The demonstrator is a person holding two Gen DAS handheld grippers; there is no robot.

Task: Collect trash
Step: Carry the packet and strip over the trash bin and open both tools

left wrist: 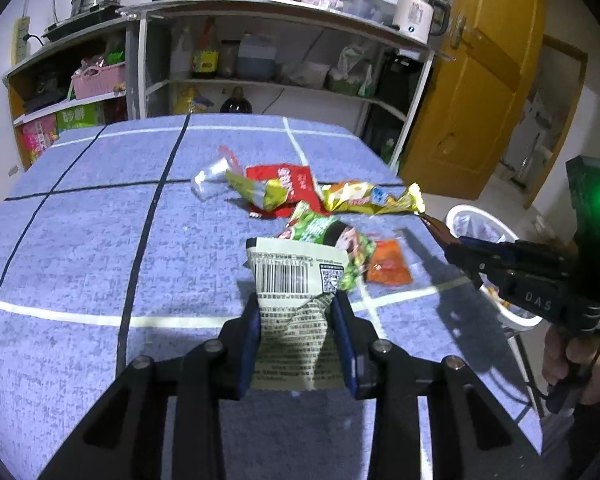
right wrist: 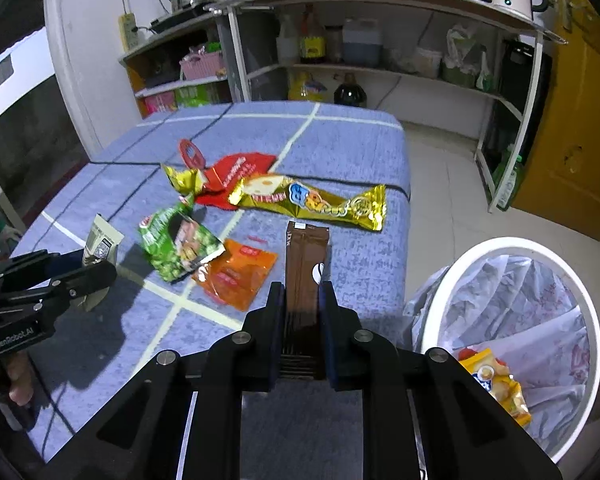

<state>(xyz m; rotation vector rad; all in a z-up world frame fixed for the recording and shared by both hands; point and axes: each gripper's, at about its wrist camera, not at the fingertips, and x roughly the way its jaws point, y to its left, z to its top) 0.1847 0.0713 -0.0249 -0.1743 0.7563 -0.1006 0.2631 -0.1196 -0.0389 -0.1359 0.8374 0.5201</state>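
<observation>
My left gripper [left wrist: 297, 298] is shut on a crumpled cream wrapper [left wrist: 296, 264] with a barcode, held just above the blue tablecloth [left wrist: 80, 240]. My right gripper [right wrist: 301, 286] is shut on a flat brown packet [right wrist: 306, 248] near the table's right edge. Between and beyond them lie a green snack bag [right wrist: 176, 246], an orange sachet [right wrist: 236, 274], a long gold wrapper [right wrist: 312, 200], a red wrapper [right wrist: 236, 168] and a small gold wrapper [right wrist: 180, 178]. A clear plastic bag [left wrist: 210, 180] lies farther back.
A white bin [right wrist: 512, 244] with a plastic liner stands on the floor right of the table, with a yellow wrapper [right wrist: 496, 384] inside. Shelves [left wrist: 260, 4] with pots and bottles stand behind the table. A yellow door [left wrist: 480, 100] is at the right.
</observation>
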